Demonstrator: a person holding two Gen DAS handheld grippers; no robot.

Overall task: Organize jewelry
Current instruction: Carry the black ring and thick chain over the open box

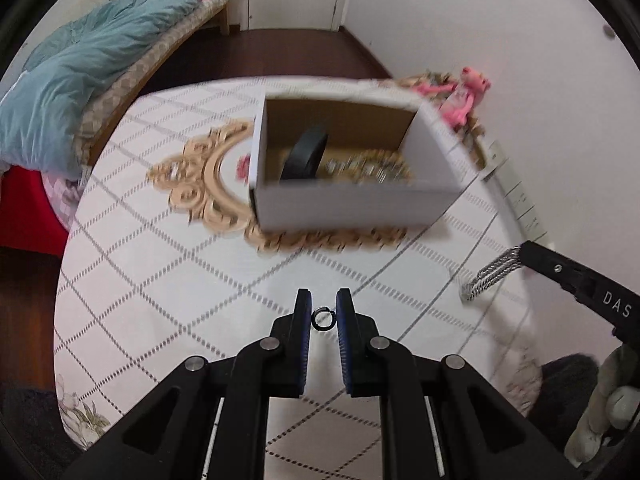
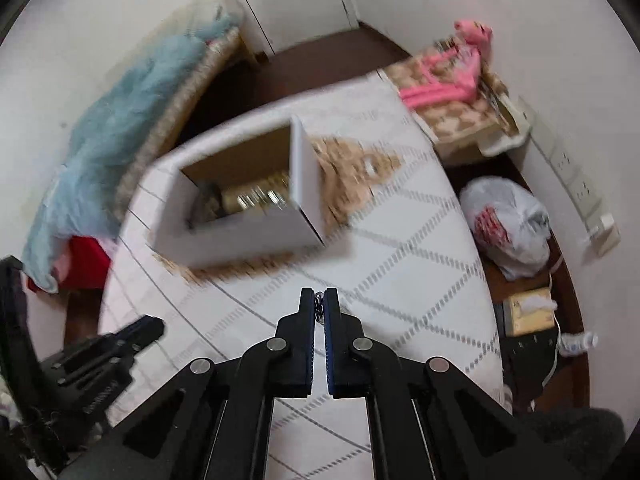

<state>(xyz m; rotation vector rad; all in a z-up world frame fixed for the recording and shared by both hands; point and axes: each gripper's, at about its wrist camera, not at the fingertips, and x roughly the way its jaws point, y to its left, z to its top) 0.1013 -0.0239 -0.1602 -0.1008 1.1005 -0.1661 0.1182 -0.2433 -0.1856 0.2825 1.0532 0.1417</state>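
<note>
Transport underway: right gripper point(image 2: 319, 304) pinches a silver chain point(image 1: 490, 276), left gripper point(image 1: 324, 308) lightly clasps a small ring point(image 1: 322, 319), next drop needs the upper-centre cardboard box point(image 1: 340, 200).

The left tool point(image 1: 324, 312) pinches a small ring point(image 1: 323, 319) (dark metal) above the desk point(image 1: 168, 280), white box point(image 1: 352, 200) ahead.
</note>
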